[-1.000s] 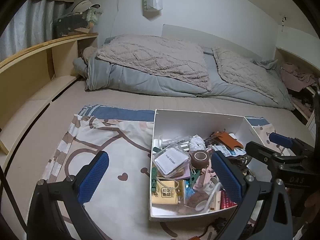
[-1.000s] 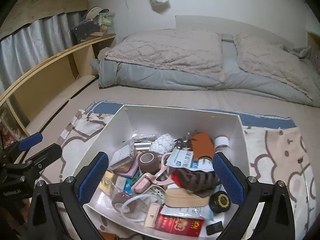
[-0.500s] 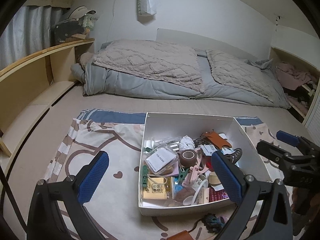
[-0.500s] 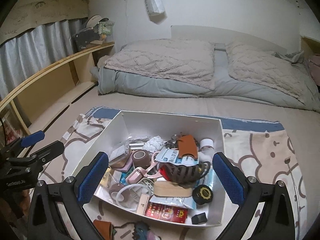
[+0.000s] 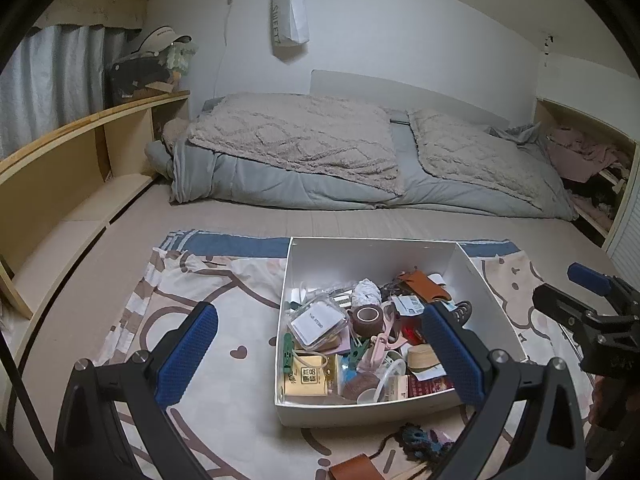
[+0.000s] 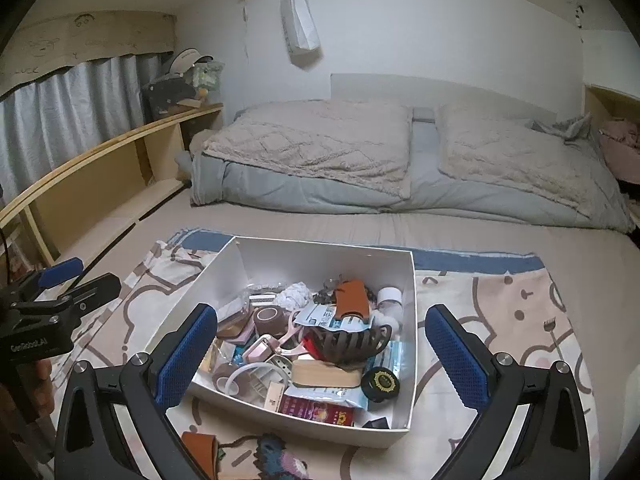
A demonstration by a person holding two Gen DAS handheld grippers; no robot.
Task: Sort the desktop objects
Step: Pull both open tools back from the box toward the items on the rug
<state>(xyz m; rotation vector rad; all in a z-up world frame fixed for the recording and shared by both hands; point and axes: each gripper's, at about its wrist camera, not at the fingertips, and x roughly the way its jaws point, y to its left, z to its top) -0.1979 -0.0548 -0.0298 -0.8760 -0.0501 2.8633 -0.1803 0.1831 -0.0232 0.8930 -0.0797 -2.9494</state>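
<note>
A bedroom with a low bed [image 5: 360, 168] along the far wall: on the patterned cloth [image 5: 224, 344] spread before it stands a white box [image 6: 410, 360], open-topped and heaped with small desk items. Sorting appears barely begun, if at all; nearly everything lies jumbled inside, including a roll of brown tape [image 6: 269, 319], a dark claw hair clip [image 6: 346, 342], a brown leather case [image 6: 352, 300] and a red packet [image 6: 318, 414]. Only a second brown leather piece [image 5: 354, 468] and a dark crocheted item [image 5: 418, 438] lie on the cloth, just beside the box's near wall. The left gripper [image 5: 320, 356] and right gripper [image 6: 322, 358] both hover short of the box, fingers spread wide, holding nothing.
</note>
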